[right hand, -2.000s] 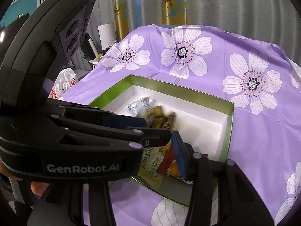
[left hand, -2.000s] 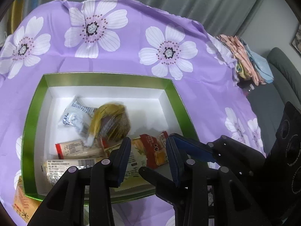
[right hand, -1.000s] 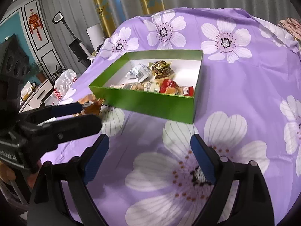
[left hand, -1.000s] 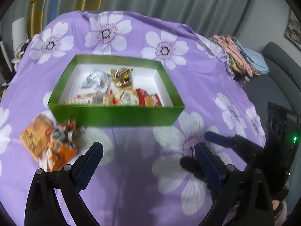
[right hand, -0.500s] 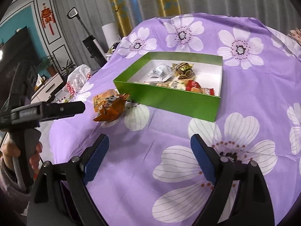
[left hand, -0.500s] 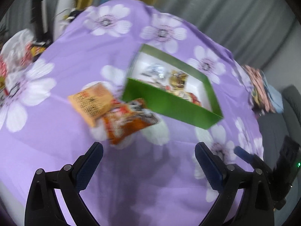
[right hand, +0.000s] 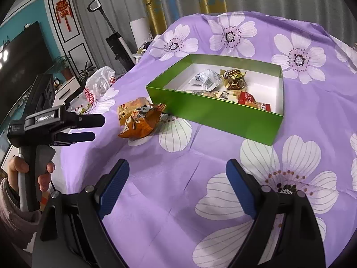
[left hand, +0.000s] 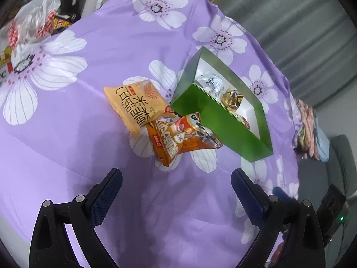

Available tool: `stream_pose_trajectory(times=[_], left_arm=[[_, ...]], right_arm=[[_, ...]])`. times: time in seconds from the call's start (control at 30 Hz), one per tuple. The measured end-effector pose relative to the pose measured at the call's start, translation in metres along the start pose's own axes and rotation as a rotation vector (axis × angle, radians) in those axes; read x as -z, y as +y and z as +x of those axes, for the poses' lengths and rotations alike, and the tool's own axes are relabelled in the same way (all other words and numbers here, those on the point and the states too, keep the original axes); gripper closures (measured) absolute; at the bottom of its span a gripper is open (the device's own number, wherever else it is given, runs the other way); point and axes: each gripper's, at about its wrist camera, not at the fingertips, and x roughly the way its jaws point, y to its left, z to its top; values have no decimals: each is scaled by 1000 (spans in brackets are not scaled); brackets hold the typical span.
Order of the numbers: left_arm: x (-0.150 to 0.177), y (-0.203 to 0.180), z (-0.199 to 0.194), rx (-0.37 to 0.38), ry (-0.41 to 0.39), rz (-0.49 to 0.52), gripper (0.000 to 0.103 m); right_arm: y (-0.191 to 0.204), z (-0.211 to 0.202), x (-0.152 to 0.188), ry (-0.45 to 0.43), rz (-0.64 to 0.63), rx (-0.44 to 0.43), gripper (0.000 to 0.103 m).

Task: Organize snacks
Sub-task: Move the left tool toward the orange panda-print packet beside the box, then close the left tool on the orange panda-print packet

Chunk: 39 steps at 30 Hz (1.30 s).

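Nearby, orange snack packets (left hand: 165,120) lie touching the green box (left hand: 223,120)

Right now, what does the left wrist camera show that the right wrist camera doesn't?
Only the left wrist view shows the pale orange snack packet laid flat with its printing readable, and folded clothes past the table edge. Only the right wrist view shows the TV, the red wall ornament and the person's hand holding the left gripper. Both show the green box of snacks, the orange crumpled packet and the flowered purple cloth.
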Motion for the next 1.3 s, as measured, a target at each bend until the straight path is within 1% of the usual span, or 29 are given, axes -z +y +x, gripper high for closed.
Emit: stream_pose_trajectory(times=[0.23, 0.43, 0.57, 0.63, 0.73, 0.83, 0.97, 1.1, 1.2, 1.27, 1.3], left_arm=[[-4, 5, 4, 16, 3, -20, 5], [-3, -4, 8, -38, -18, 68, 5], [-2, -4, 12, -57, -15, 99, 5], [-1, -5, 15, -69, -15, 118, 5], [0, -7, 19, -75, -14, 137, 5], [0, -8, 25, -83, -10, 155, 5], [-2, -9, 32, -86, -1, 171, 5], [-3, -13, 37, -90, -3, 197, 5], [-5, -14, 43, -91, 2, 207, 5], [-8, -15, 47, -92, 6, 211, 8], [-8, -16, 48, -90, 6, 213, 12]], right_arm=[[8, 12, -3, 19, -20, -18, 14], [7, 15, -11, -2, -15, -33, 14], [2, 18, -14, -4, 6, -41, 14], [0, 21, -16, -5, 30, -60, 14], [-2, 27, -21, -5, 69, -112, 14], [0, 34, -29, -5, 80, -156, 14], [5, 52, -39, 12, 114, -229, 14], [18, 70, -51, 32, 89, -266, 14], [22, 85, -62, 60, 84, -281, 16], [27, 96, -69, 81, 71, -288, 20], [28, 100, -72, 91, 64, -291, 20]])
